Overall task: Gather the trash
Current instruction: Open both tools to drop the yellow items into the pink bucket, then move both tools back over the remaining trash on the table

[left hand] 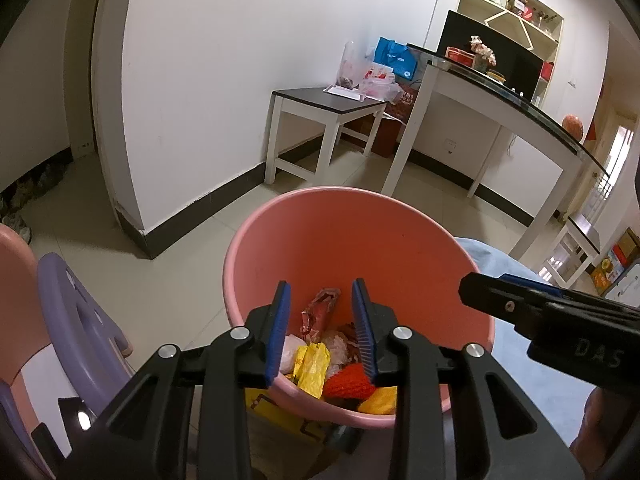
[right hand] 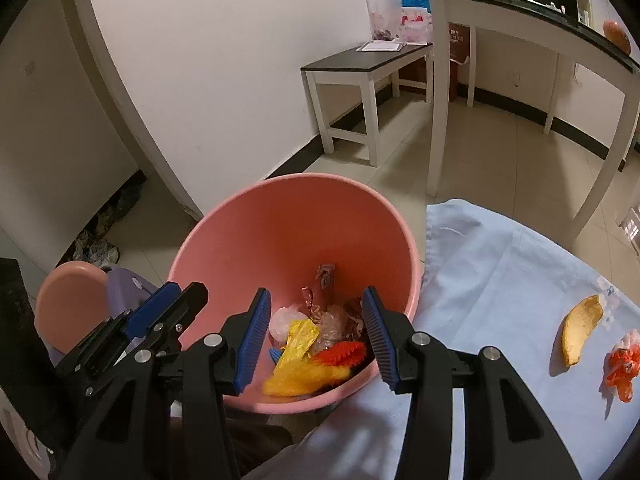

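Over the pink bin [right hand: 280, 216] we hold both tongs, left tongs [left hand: 323, 330] and right tongs [right hand: 316, 336], released and empty; remaining orange peel [right hand: 582, 330] lies at three o'clock, long axis toward twelve, nearer our right tongs.

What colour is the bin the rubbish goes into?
The bin is pink, clearest in the right wrist view.

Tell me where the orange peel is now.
In the right wrist view, the orange peel lies on the light blue cloth, right of the pink bin, beside an orange-and-white wrapper.
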`<control>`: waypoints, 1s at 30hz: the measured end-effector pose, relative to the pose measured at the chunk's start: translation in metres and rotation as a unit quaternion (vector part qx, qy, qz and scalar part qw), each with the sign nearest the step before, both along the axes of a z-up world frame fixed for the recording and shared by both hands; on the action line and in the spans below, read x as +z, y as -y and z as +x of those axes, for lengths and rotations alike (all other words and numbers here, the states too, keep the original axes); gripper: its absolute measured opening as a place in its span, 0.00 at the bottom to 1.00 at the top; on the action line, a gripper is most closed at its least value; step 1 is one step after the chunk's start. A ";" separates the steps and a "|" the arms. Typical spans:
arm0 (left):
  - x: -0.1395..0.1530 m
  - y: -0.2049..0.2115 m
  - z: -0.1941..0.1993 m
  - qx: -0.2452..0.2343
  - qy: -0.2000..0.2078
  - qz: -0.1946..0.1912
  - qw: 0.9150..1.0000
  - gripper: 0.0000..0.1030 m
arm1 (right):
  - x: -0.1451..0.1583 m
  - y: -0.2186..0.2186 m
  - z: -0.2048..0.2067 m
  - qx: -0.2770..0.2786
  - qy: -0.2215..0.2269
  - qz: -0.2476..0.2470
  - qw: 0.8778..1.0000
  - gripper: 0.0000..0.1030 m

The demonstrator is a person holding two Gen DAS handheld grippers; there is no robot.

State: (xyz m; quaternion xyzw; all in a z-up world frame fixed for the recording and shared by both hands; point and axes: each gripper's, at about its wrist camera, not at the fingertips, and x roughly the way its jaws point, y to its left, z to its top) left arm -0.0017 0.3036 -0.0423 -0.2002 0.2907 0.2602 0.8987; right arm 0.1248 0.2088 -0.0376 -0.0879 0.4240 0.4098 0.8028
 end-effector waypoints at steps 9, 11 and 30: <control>0.012 0.012 -0.007 -0.005 -0.001 0.004 1.000 0.31 | 0.015 0.017 -0.011 0.004 0.018 0.013 1.000 0.46; 0.016 0.018 -0.009 -0.007 -0.001 0.011 1.000 0.31 | 0.019 0.024 -0.016 0.004 0.024 0.016 1.000 0.46; 0.053 0.081 -0.034 -0.036 0.008 0.053 0.998 0.31 | 0.056 0.111 -0.063 -0.009 0.067 0.047 0.997 0.46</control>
